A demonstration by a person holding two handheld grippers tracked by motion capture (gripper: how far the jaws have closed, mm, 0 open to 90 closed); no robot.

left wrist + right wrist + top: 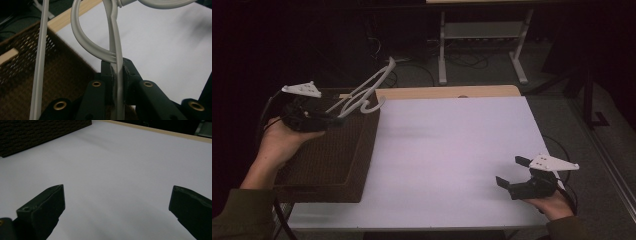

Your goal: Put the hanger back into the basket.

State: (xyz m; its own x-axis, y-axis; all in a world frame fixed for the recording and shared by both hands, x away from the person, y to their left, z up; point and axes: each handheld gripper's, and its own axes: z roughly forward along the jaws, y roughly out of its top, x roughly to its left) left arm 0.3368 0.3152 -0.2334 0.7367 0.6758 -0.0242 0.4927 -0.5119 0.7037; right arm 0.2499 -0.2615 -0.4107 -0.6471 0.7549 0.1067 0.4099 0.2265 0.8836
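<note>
Left gripper (343,118) clamped on white hanger (362,95) above basket (327,165) at nine o'clock; right gripper (510,173) open, empty, at four o'clock on surface (447,150).

High view overlooks the white table (452,150); both gripper views skim it closely.

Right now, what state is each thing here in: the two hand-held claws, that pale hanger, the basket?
Left gripper: shut on the hanger.
Pale grey plastic hanger: lifted, tilted, above the basket.
Right gripper: open, holding nothing, just above the table.
Dark brown woven basket: on the white table, open-topped.
</note>
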